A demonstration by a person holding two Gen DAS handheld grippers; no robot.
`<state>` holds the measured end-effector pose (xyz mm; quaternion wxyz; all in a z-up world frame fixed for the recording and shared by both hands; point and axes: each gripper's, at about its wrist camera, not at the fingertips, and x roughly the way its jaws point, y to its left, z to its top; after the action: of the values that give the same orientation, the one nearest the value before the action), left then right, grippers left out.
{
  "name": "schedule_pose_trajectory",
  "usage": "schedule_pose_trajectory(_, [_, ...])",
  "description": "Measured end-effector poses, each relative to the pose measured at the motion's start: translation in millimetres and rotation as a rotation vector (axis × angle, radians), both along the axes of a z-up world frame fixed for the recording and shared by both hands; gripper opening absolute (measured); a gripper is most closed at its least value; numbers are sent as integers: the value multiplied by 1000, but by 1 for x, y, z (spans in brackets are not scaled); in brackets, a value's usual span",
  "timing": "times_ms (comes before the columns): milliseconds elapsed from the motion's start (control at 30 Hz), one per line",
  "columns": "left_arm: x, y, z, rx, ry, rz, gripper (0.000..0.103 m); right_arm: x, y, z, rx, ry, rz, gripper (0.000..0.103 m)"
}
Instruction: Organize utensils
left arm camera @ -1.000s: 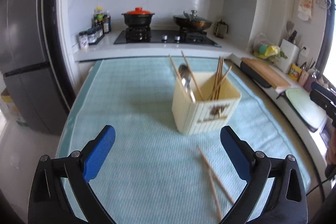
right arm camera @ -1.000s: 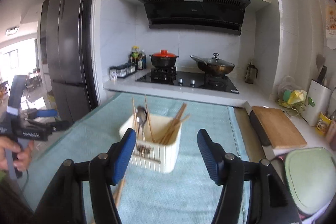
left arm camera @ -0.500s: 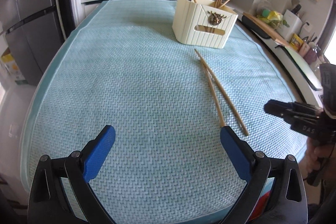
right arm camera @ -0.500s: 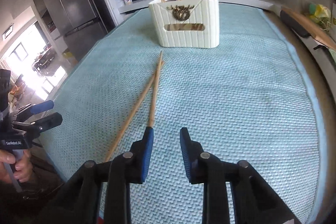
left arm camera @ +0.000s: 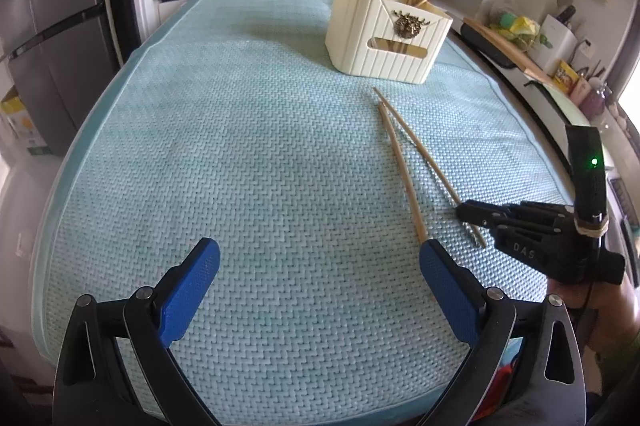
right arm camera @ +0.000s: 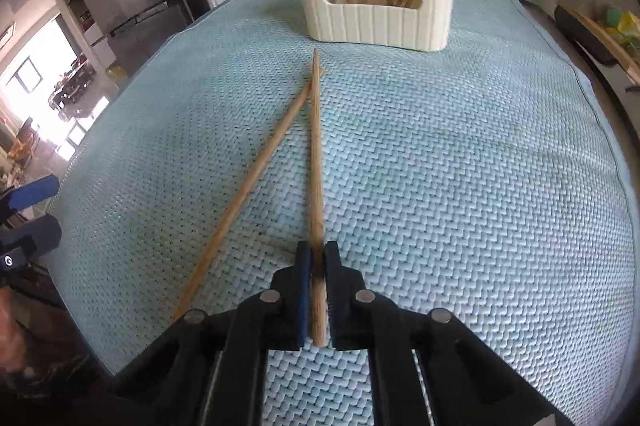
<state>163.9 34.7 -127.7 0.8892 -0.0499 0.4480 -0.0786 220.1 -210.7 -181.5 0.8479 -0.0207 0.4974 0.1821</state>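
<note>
Since fingers closed from wide apart a second ago, right gripper (right arm camera: 316,268) now clamped on thick end of one chopstick (right arm camera: 317,162); pick secured, lift toward holder next. Left gripper (left arm camera: 318,280) fingers wide apart, empty, hovering over teal mat (left arm camera: 240,166) on surface. Second chopstick (right arm camera: 248,182) loose beside first, tips crossing. Both plain light wood, slender, tapered. Cream ribbed holder (right arm camera: 376,6) beyond, upright, already stocked.

Black gripper (left arm camera: 316,278), blue fingers (left arm camera: 188,290)
</note>
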Motion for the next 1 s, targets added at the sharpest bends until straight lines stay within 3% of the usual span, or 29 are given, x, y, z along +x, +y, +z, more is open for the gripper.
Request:
schedule_pose_trajectory(133, [0,-5,-1,11,2,-15,100,-14,-30,2,-11,14,-107,7])
schedule_pose_trajectory(333, [4,-13,-5,0,23,-32,100,-39,-59,5,0,37,-163,12])
schedule_pose_trajectory(400, [7,-14,-4,-8,25,-36,100,-48,-69,10,19,36,-177,31])
schedule_pose_trajectory(433, [8,-14,-3,-18,27,-39,100,-48,-72,13,26,28,-184,33])
schedule_pose_trajectory(700, [39,-14,10,-88,45,-74,100,-51,-97,37,61,-13,-218,33])
schedule_pose_trajectory(1000, [114,-62,9,-24,50,-188,99,-13,-91,48,45,-26,-156,33])
